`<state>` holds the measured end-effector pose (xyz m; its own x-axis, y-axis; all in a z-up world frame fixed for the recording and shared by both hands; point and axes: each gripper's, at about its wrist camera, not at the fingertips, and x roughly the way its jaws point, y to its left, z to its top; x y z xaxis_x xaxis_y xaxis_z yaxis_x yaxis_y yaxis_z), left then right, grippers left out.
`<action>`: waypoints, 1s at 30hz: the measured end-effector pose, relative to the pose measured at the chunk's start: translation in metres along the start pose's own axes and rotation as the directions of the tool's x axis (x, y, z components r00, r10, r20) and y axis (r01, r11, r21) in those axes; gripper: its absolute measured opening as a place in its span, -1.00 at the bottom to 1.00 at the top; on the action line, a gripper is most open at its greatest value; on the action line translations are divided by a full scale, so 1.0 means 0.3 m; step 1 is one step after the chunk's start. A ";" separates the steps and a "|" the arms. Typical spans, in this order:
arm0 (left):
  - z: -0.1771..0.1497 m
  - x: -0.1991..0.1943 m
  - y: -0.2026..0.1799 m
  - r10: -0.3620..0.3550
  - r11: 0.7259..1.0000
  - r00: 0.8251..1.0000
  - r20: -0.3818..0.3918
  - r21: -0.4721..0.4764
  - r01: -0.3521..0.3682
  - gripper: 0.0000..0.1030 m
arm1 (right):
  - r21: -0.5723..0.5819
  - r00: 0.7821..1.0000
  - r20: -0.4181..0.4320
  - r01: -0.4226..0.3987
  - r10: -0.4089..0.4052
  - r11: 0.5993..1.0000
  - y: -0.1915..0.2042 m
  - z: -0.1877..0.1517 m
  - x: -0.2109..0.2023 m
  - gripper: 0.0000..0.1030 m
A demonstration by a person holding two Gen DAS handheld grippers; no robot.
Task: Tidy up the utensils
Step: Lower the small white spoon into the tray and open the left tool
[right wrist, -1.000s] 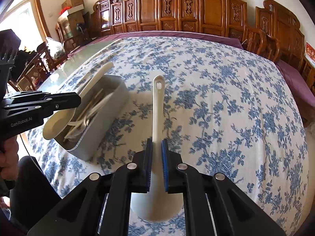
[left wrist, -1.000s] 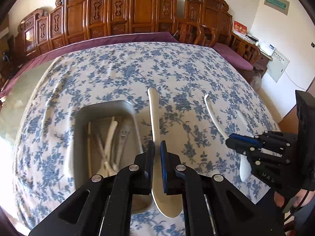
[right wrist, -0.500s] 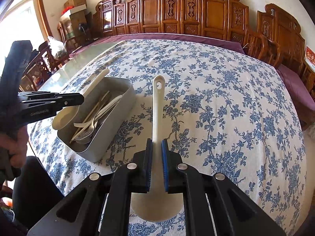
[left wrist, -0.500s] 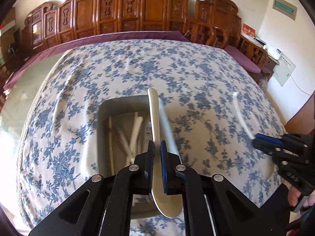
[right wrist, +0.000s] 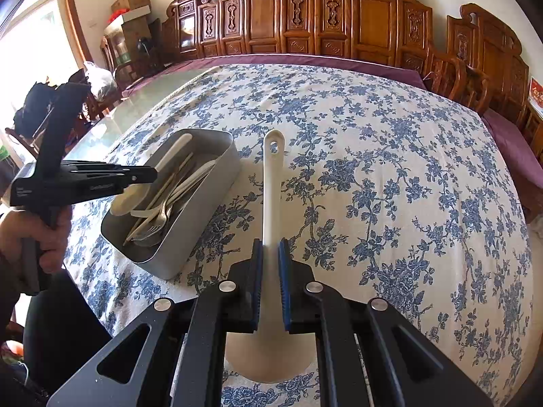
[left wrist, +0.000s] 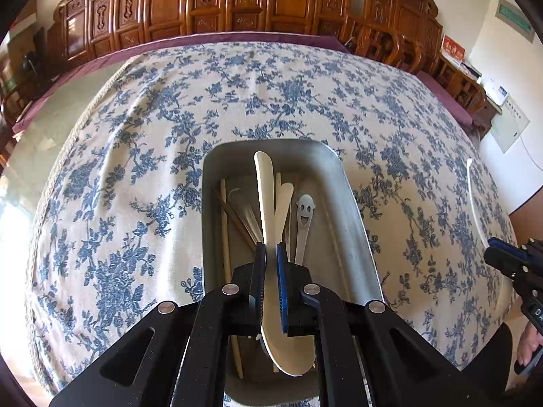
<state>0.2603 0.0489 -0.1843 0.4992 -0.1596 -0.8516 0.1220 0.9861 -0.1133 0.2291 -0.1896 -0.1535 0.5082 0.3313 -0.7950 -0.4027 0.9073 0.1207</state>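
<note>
the left gripper point(left wrist: 268, 254) is clamping a flat cream plastic spoon point(left wrist: 266, 200), its long axis lying along the grey metal tray point(left wrist: 353, 210), directly over the cutlery inside. the right gripper point(right wrist: 269, 254) is gripping a white ladle-like spoon point(right wrist: 273, 176) beside the tray, farther off, handle pointing away.

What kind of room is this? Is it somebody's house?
Probably a dining room in a home: a big table under a flowered tablecloth, carved wooden chairs along the wall, and a metal box of spoons and forks.
</note>
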 end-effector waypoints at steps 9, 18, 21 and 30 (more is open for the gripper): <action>-0.007 0.015 -0.013 0.007 1.000 1.000 -0.014 0.009 -0.007 -0.87 | -0.014 1.000 -0.003 -0.001 0.001 1.000 0.029 -0.003 -0.008 -0.79; -0.041 -0.131 -0.008 0.004 1.000 0.999 0.042 0.019 -0.004 -0.72 | -0.042 1.000 0.020 -0.018 0.019 0.999 0.100 0.026 -0.036 -0.79; -0.052 -0.187 -0.004 0.008 1.000 0.998 0.063 0.024 -0.010 -0.71 | -0.060 0.999 0.029 -0.026 0.028 0.998 0.140 0.046 -0.042 -0.79; -0.073 -0.330 0.049 0.017 1.000 0.992 0.127 0.012 -0.019 -0.44 | -0.107 0.997 0.050 -0.049 0.054 0.993 0.259 0.106 -0.045 -0.79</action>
<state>0.1939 0.0802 -0.1128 0.6059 -0.1476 -0.7817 0.1232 0.9882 -0.0911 0.2153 -0.1154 -0.1145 0.5228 0.3927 -0.7566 -0.5064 0.8570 0.0948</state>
